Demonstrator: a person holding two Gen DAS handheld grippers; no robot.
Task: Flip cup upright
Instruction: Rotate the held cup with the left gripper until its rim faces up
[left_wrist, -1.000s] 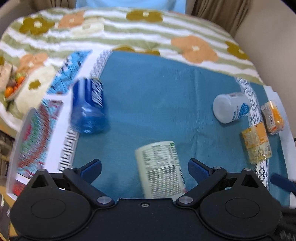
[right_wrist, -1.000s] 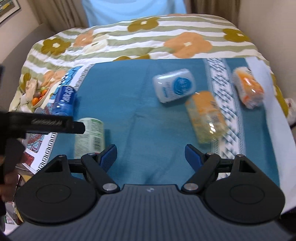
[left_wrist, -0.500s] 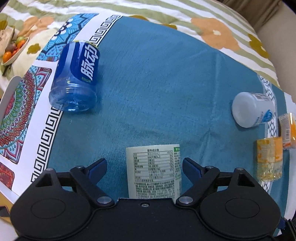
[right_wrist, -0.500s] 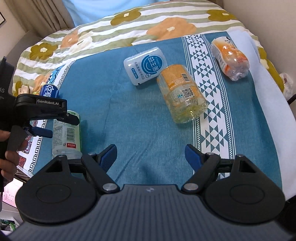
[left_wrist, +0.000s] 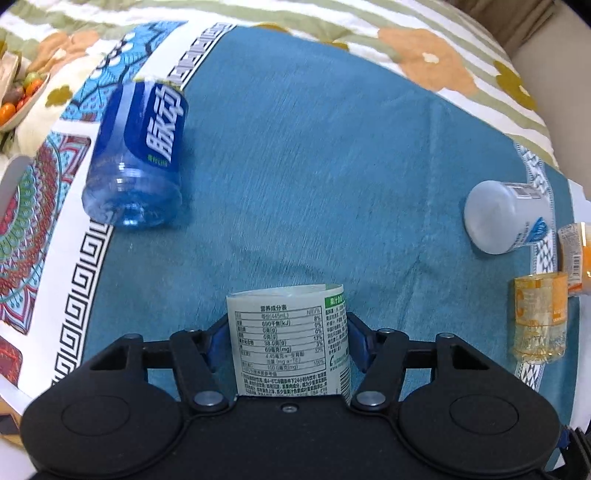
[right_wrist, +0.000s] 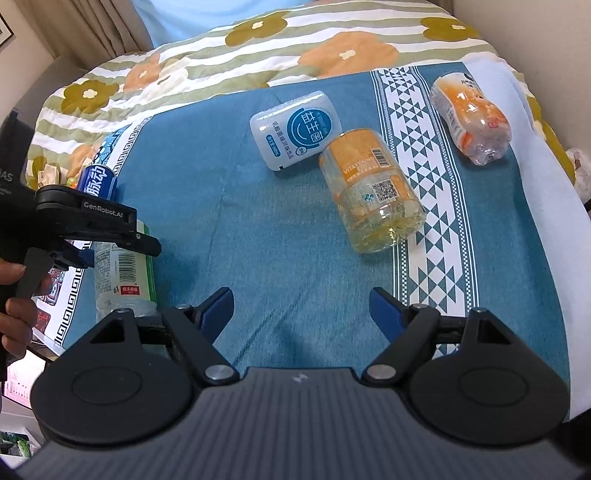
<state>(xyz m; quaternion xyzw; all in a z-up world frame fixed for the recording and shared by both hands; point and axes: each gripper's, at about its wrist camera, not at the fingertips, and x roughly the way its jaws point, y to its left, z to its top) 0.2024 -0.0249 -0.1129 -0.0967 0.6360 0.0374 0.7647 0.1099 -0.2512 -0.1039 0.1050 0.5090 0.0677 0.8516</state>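
A green-and-white labelled cup (left_wrist: 288, 339) lies on its side on the blue cloth (left_wrist: 332, 177). My left gripper (left_wrist: 287, 338) is shut on it, one blue pad on each side of the label. In the right wrist view the same cup (right_wrist: 123, 273) shows at the left under the left gripper (right_wrist: 92, 254). My right gripper (right_wrist: 301, 308) is open and empty above bare cloth near the front.
Other cups lie on their sides: a blue one (left_wrist: 138, 155) at far left, a white one (right_wrist: 295, 129) in the middle, a yellow-orange one (right_wrist: 369, 192) beside it, an orange one (right_wrist: 471, 118) at far right. A flowered quilt (right_wrist: 258, 44) lies behind.
My left gripper moved forward over the green-and-white cup and shut on it. The right gripper moved forward a little and stayed open.
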